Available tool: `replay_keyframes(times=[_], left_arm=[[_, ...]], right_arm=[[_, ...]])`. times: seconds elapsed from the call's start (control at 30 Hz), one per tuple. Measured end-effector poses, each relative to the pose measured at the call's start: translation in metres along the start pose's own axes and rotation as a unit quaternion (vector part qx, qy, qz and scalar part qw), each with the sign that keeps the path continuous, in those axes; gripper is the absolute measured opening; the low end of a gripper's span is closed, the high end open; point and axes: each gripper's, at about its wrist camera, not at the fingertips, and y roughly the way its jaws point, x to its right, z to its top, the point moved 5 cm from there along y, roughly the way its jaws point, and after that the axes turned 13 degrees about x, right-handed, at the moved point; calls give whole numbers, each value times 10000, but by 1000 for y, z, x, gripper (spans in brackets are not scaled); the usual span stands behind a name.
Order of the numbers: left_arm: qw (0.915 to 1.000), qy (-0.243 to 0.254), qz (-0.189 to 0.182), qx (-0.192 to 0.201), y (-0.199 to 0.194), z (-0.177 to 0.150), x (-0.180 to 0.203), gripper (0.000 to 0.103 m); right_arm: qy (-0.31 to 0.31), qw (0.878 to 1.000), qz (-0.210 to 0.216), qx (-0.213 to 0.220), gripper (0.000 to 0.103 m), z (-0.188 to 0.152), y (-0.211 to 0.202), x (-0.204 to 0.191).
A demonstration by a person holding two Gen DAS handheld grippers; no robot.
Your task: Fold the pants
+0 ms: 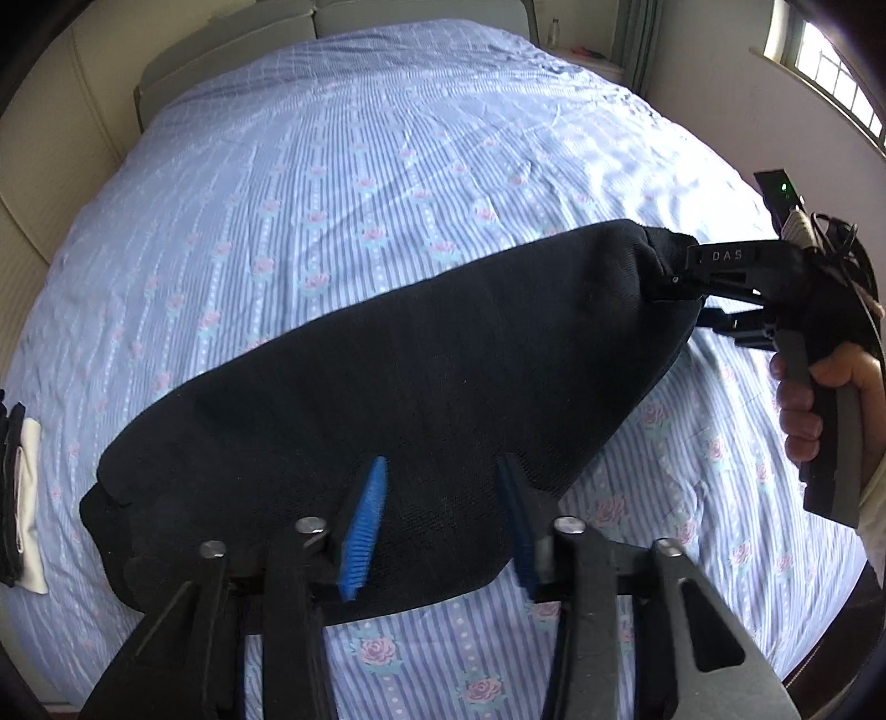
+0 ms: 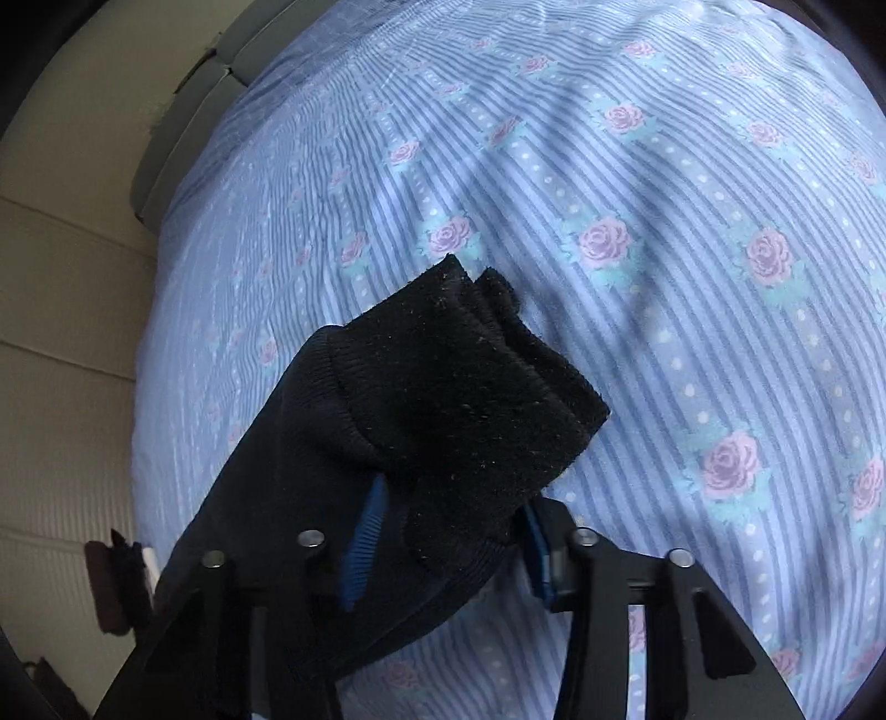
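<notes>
Black knit pants hang stretched above a blue striped, rose-patterned bedsheet. My left gripper is shut on the near end of the pants; the cloth fills the gap between its blue pads. My right gripper shows at the right of the left wrist view, shut on the far end, held by a hand. In the right wrist view the right gripper clamps the ribbed cuff end of the pants, which sticks up past the fingers.
A folded dark and white cloth pile lies at the bed's left edge, also in the right wrist view. A grey headboard stands at the far end. A window is at upper right.
</notes>
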Motion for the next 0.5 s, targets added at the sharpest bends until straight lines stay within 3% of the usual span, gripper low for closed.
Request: replay_keyframes(times=[0.1, 0.3, 0.5], left_arm=[[9995, -220, -203, -118, 3, 0, -3, 26], [9938, -829, -662, -332, 19, 2, 4, 18], [9867, -1112, -810, -869, 60, -20, 14, 16]], right_arm=[[-145, 9997, -200, 52, 31, 3, -7, -9], [-1221, 9884, -615, 665, 30, 4, -56, -58], [-1167, 9895, -482, 706, 30, 2, -71, -69]])
